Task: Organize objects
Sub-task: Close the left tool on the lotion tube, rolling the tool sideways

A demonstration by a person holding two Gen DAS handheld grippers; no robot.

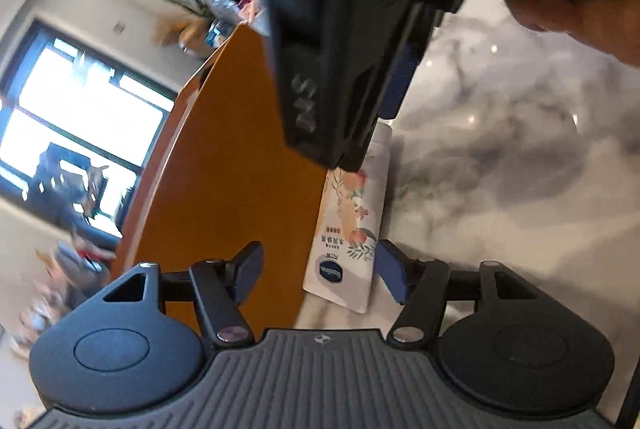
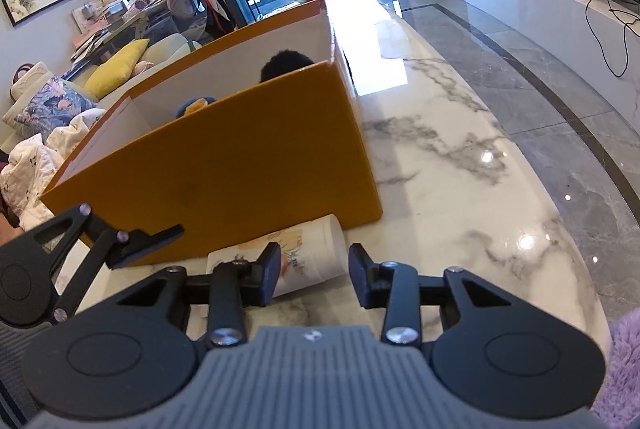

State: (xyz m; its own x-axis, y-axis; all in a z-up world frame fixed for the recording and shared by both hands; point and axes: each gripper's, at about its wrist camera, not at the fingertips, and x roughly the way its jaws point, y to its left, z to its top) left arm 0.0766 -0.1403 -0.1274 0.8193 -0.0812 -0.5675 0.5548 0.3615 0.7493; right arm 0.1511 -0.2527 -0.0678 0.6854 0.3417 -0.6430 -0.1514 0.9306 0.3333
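Note:
A white tube (image 1: pixel 348 229) printed with flowers and fruit lies on the marble table (image 1: pixel 500 169), right against the orange box (image 1: pixel 224 169). My left gripper (image 1: pixel 320 273) is open, its pads wide on either side of the tube's flat end and clear of it. My right gripper (image 1: pixel 370 143) reaches in from above at the tube's other end. In the right wrist view the tube (image 2: pixel 316 249) sits between the pads of the right gripper (image 2: pixel 314 271), which close on its sides. One of the left gripper's fingers (image 2: pixel 160 235) shows at the left, in front of the box (image 2: pixel 240 165).
The box is open on top and holds a dark round thing (image 2: pixel 286 63) and a blue and yellow thing (image 2: pixel 196 107). The table (image 2: pixel 460 189) ends in a curved edge to the right, with grey floor beyond. A hand (image 1: pixel 580 21) holds the right gripper; a purple fuzzy sleeve (image 2: pixel 624 369) shows.

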